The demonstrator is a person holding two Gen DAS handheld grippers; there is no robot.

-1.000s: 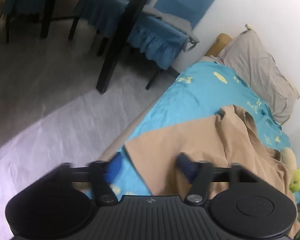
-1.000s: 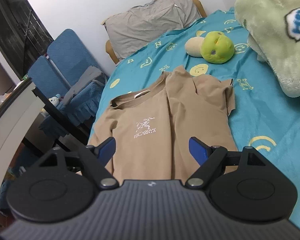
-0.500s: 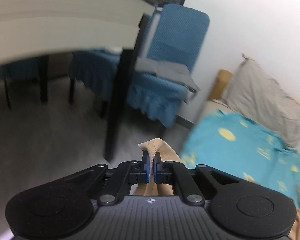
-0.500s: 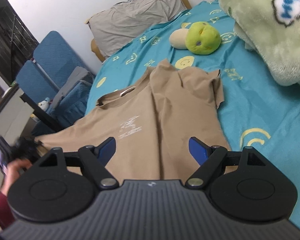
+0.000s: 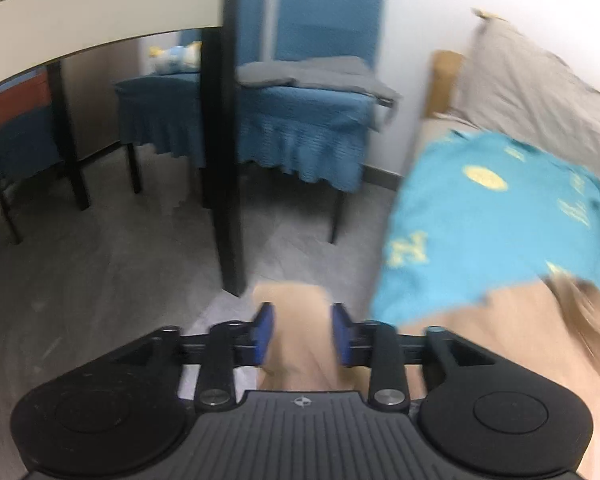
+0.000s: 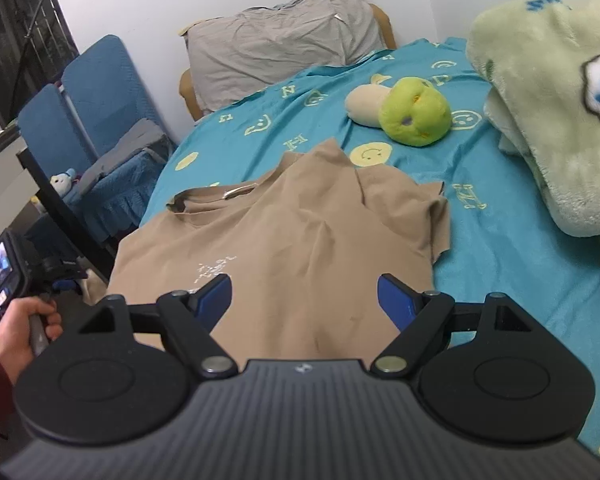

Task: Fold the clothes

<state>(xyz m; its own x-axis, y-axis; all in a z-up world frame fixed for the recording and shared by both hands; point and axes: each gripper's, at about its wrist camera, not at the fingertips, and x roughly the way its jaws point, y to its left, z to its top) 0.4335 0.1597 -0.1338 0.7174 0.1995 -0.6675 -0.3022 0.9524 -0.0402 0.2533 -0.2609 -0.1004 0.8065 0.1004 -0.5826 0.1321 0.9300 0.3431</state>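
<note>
Folding had barely begun, by the look of it. The tan T-shirt (image 6: 300,232) lay spread face up on the bed (image 6: 520,264), just ahead of the right tongs (image 6: 304,300), its collar away from them and its printed logo close to their left pad. Only the sleeve on the far right side was turned in over the chest; the body showed no fold yet and the cloth still carried loose ridges down the middle.

The right tongs stood spread wide above the shirt's lower part, pinching nothing.

The left tongs (image 5: 302,334) were off the bed's edge, over the floor, their jaws opening. A strip of the shirt, seemingly the near sleeve or side edge, ran between the blue pads (image 5: 265,330) and draped back toward the bed; the pads no longer appeared to press on it. In the right wrist view, a hand (image 6: 18,326) in a dark red sleeve held those tongs to the left of the right ones.

Judging from this, that side still needed bringing in over the chest to match the other, then the hem folded up toward the collar. Most of the work remained.
</note>
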